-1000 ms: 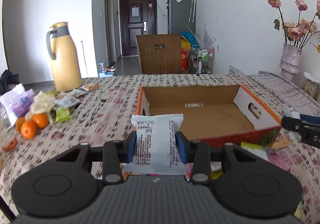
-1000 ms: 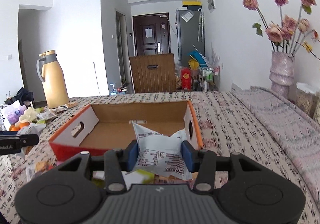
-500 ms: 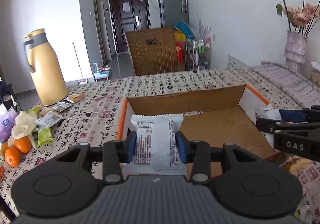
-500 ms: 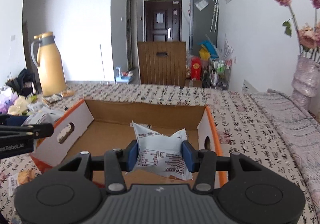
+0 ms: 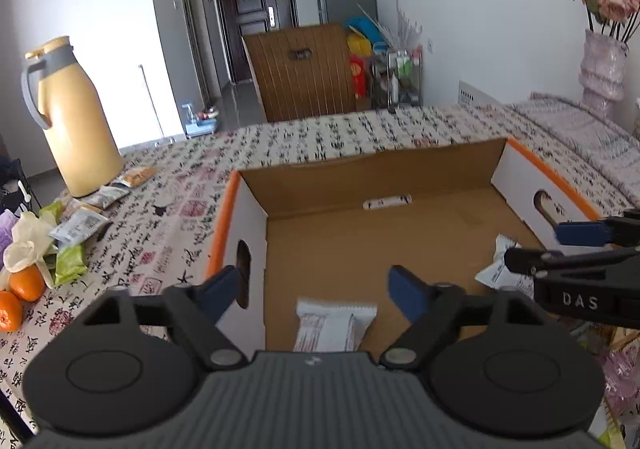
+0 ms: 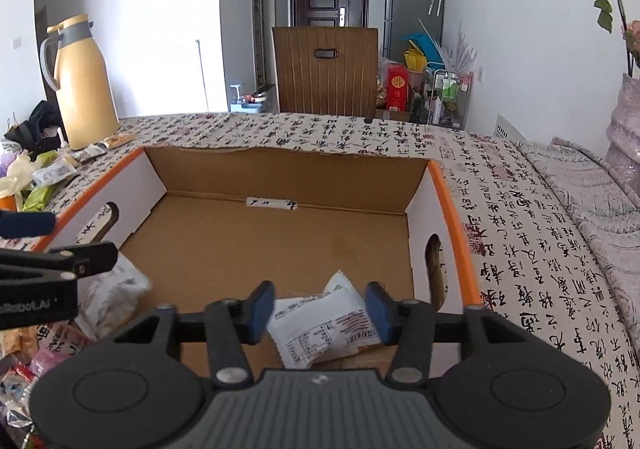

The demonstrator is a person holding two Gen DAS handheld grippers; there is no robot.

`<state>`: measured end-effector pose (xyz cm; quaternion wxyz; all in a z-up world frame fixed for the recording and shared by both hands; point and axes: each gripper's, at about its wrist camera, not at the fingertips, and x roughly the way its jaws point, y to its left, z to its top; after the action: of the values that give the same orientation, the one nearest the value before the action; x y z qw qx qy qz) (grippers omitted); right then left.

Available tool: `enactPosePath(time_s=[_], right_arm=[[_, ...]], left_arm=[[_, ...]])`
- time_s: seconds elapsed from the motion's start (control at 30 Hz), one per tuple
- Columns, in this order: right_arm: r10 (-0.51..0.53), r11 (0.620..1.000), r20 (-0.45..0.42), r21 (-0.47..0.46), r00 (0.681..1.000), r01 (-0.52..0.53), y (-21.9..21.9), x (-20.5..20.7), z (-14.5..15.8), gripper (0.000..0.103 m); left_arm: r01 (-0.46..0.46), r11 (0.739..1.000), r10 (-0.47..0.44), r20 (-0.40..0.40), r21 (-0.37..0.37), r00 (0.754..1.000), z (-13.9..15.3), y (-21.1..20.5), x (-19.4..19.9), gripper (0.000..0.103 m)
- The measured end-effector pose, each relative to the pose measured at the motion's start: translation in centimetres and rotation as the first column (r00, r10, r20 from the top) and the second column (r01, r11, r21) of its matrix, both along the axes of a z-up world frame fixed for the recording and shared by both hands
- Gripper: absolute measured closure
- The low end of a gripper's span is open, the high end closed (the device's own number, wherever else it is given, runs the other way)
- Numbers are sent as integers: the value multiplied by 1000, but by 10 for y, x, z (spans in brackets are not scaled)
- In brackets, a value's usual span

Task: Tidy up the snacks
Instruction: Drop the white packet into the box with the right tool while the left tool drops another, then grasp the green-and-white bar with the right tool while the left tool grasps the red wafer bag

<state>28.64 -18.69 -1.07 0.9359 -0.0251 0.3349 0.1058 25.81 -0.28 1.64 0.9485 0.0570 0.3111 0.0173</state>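
Fingers of left gripper (image 5: 314, 287) spread wide, white snack packet (image 5: 334, 325) loose below on cardboard box (image 5: 400, 177) floor, lower centre. Right gripper (image 6: 318, 311) parted too, crumpled packet (image 6: 326, 325) resting between, likely dropped for sorting.

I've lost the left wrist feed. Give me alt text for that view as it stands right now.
The open left tool hangs over the orange-rimmed cardboard box, with a white rectangular snack packet lying on the box floor below its fingers. The right tool reaches in from the right, above a second white snack packet. A yellow thermos jug stands on the patterned tablecloth far left.
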Motion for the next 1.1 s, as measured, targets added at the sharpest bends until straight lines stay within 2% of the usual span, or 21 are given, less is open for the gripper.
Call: enactPosePath(time_s=[0.03, 0.07, 0.1, 0.23, 0.3, 0.8, 1.1], right_arm=[[-6, 1000, 8, 2, 1000, 6, -2, -2, 2, 33], [-8, 1000, 19, 5, 1000, 8, -3, -6, 3, 26], [-9, 1000, 28, 5, 1000, 9, -5, -8, 5, 22], [-22, 1000, 53, 11, 998, 21, -12, -21, 11, 5], [-30, 999, 67, 19, 997, 29, -16, -28, 14, 2], [-37, 998, 177, 51, 984, 28, -32, -117, 42, 0], [-17, 998, 176, 64, 984, 5, -28, -167, 36, 0]], left_arm=[[-1, 1000, 1, 6, 0, 1000, 2, 0, -1, 11], [-7, 1000, 7, 18, 1, 1000, 4, 1, -3, 2], [-14, 1000, 14, 31, 6, 999, 6, 1, -6, 0], [-28, 1000, 28, 50, 3, 998, 12, 3, -14, 0], [-30, 1000, 30, 56, -2, 998, 14, 4, -19, 0], [-19, 999, 26, 143, -50, 989, 34, 9, -94, 0], [-12, 997, 24, 147, -76, 989, 21, 15, -138, 0]])
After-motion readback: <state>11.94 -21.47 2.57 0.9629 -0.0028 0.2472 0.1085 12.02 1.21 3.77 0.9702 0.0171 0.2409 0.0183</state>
